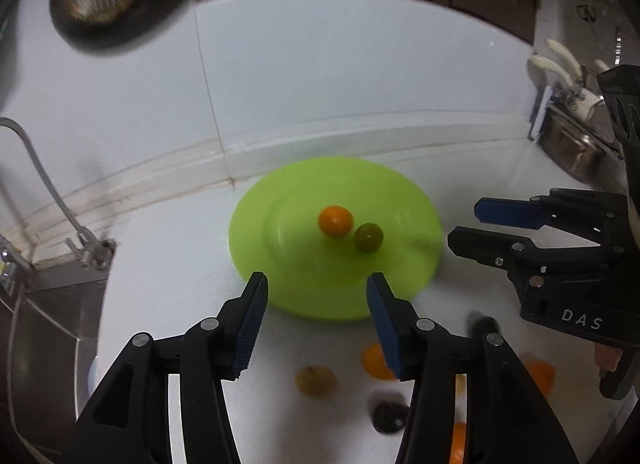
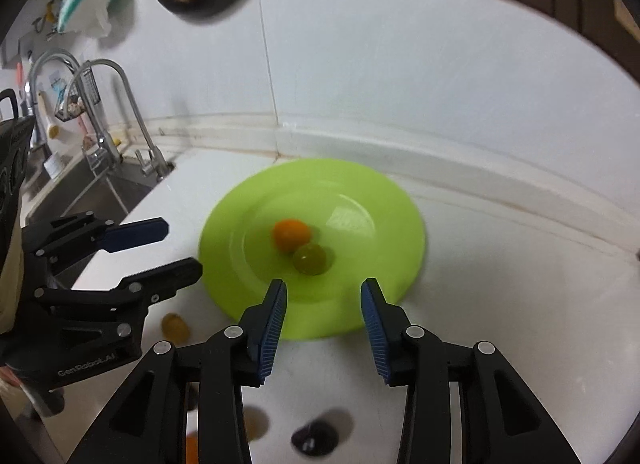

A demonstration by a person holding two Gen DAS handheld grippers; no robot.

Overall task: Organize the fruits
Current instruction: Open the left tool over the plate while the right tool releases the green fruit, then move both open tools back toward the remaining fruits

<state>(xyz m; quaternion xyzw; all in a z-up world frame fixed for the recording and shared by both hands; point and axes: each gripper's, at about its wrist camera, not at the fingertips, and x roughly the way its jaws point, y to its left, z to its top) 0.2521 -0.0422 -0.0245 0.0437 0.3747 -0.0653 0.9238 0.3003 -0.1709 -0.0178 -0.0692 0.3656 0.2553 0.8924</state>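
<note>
Hovering over a white counter (image 1: 160, 284), my two grippers face a lime-green plate (image 1: 408, 200) that carries two small fruits: an orange one (image 1: 335, 220) and a green one (image 1: 368, 237), just beside each other near the plate's middle. My left gripper (image 1: 318, 284) has its jaws apart with nothing between them, its tips over the plate's near rim, both fruits lying just beyond the gap. My right gripper (image 2: 324, 290) is likewise spread and empty, its blue pads (image 2: 272, 328) framing the near rim, the green fruit just ahead of the left pad. Both tools tilt downward toward the plate. Seen from the left wrist, the right gripper comes in from the right edge, its fingers pointing left toward the plate's side and clear of it.

More fruit sits on the counter nearer to me, below the fingers: a yellowish one (image 1: 315, 381), orange pieces (image 1: 374, 362) and a dark one (image 1: 390, 412), all blurred. A sink with curved taps (image 2: 120, 104) lies to the left of the plate.
</note>
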